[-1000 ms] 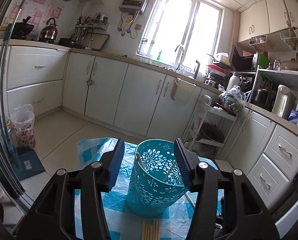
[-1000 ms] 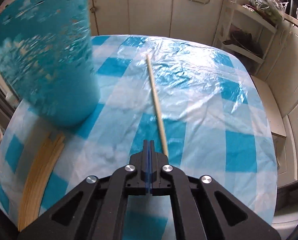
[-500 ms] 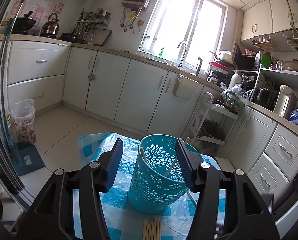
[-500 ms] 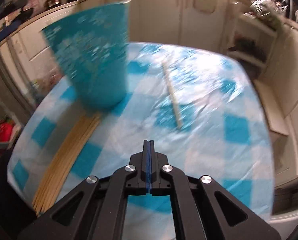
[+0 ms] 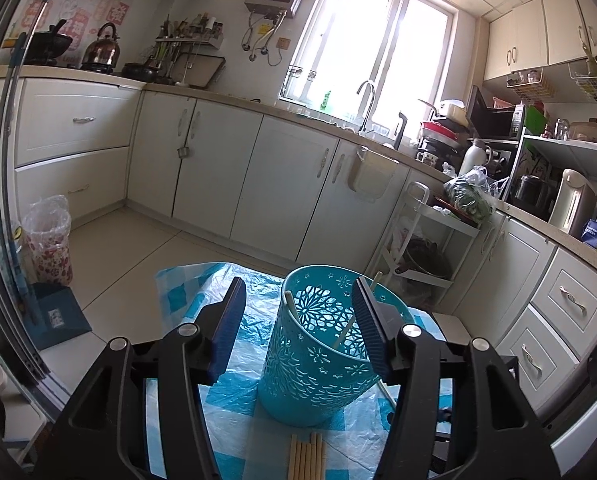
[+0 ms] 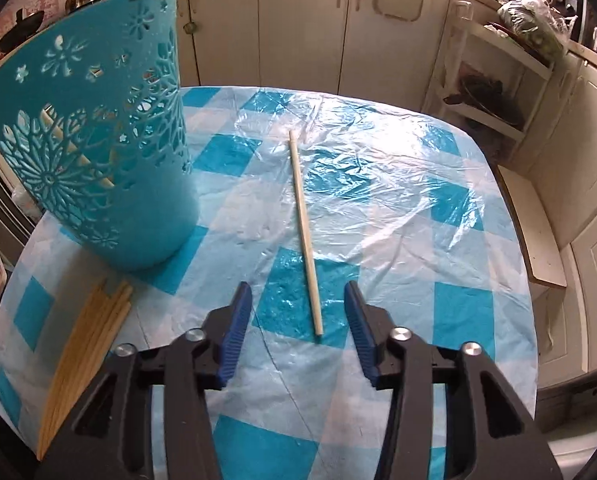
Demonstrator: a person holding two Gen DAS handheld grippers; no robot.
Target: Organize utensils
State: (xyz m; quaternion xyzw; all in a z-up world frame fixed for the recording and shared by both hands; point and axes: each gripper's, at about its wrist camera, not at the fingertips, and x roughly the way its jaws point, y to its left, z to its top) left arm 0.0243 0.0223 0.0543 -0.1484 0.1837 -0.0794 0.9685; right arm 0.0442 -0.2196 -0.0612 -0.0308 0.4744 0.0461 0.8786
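A single pale chopstick (image 6: 304,232) lay on the bench (image 6: 398,208), which was covered with a crinkled blue-and-white checked plastic sheet (image 6: 378,168). Its near end sat between the fingers of the right hand-held gripper (image 6: 298,320), whose jaws were opening, with nothing clamped; the stick rested on the sheet below them, closer to the right finger.

To the left stood the teal basket (image 6: 98,168), tilted, with a couple of chopsticks already leaning inside. Beside its base lay a bundle of yellowish chopsticks (image 6: 84,340), fanned out toward the bench edge.

The left hand-held gripper (image 5: 298,320) stood about half open. Its right finger reached over the rim and into the basket (image 5: 318,344) while the left finger stayed well clear of the wall, so I could not call it a firm grip; it looked more like a steadying hook.

The lone chopstick would likely be very light, stiff and smooth. Lying flat on slick, loose plastic, it would probably roll or skate away if nudged sideways, and the sheet could bunch up under the pads. The sensible hold seemed to be near its closer, thicker-looking end, pinched squarely across its width, so the long free part could be tipped down into the basket. The basket itself looked light and easy to topple.
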